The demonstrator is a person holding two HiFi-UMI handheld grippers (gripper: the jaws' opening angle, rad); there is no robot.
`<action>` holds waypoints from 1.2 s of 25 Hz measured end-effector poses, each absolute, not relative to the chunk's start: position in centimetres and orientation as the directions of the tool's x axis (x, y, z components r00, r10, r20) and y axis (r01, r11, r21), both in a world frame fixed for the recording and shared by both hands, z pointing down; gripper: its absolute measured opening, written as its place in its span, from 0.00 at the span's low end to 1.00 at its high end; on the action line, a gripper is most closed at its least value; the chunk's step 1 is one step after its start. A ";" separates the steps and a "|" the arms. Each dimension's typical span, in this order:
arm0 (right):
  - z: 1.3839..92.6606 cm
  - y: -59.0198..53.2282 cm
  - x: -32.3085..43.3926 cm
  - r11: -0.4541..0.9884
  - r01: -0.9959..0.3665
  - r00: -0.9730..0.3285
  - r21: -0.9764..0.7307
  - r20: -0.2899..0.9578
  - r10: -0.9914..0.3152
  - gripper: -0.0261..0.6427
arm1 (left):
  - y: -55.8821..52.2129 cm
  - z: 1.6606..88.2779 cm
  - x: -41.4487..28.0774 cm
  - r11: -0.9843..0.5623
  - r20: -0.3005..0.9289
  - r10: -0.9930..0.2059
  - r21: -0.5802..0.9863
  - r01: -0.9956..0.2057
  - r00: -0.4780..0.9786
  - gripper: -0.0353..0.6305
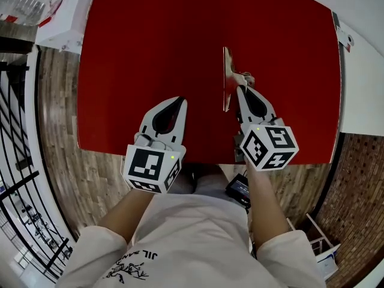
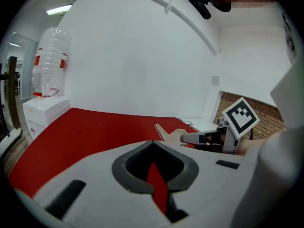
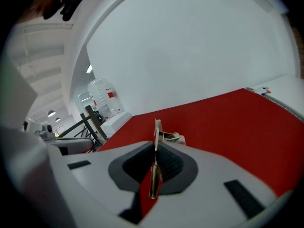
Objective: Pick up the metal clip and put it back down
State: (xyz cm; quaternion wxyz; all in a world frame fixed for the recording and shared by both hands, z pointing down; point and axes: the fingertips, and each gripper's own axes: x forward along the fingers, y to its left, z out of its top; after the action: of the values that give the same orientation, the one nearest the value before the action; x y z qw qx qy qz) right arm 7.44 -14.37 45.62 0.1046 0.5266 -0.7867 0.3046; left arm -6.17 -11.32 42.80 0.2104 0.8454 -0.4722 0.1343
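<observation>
The metal clip [image 1: 226, 77] is a thin silvery plate standing on edge over the red table [image 1: 150, 53], right of its middle. My right gripper [image 1: 241, 90] is shut on its near end; in the right gripper view the clip [image 3: 156, 132] runs straight out from between the pads. The left gripper view shows the clip [image 2: 165, 129] side-on, ahead of the right gripper [image 2: 190, 137]. I cannot tell whether the clip touches the table. My left gripper [image 1: 179, 101] hovers near the table's front edge, left of the clip, shut with nothing in it.
A white box [image 1: 63, 14] stands off the table's far left corner, with a big water bottle [image 2: 50, 61] on top of it. A white wall lies behind the table. A black railing [image 1: 15, 161] runs along the wooden floor at the left.
</observation>
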 end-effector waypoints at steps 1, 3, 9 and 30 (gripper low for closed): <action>46.3 -14.7 7.4 0.252 -0.893 -0.421 -0.373 0.489 -0.764 0.07 | -11.4 43.1 -6.2 -0.462 0.428 -0.742 0.231 -0.856 0.516 0.06; 47.6 -15.3 7.4 0.238 -0.893 -0.417 -0.383 0.499 -0.760 0.07 | -11.6 43.8 -6.4 -0.455 0.432 -0.742 0.236 -0.859 0.512 0.06; 51.3 -16.0 6.9 0.206 -0.891 -0.414 -0.405 0.537 -0.735 0.07 | -11.4 45.3 -6.7 -0.450 0.451 -0.733 0.241 -0.860 0.509 0.06; 56.9 -17.3 7.3 0.147 -0.872 -0.428 -0.467 0.583 -0.691 0.07 | -11.1 48.7 -6.7 -0.444 0.494 -0.704 0.254 -0.859 0.510 0.06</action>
State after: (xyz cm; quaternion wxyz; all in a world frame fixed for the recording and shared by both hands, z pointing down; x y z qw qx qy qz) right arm 7.28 -17.27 56.86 0.1156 0.5219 -0.7485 0.3925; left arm -6.68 -11.08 48.74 0.2421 0.8344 -0.4684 0.1603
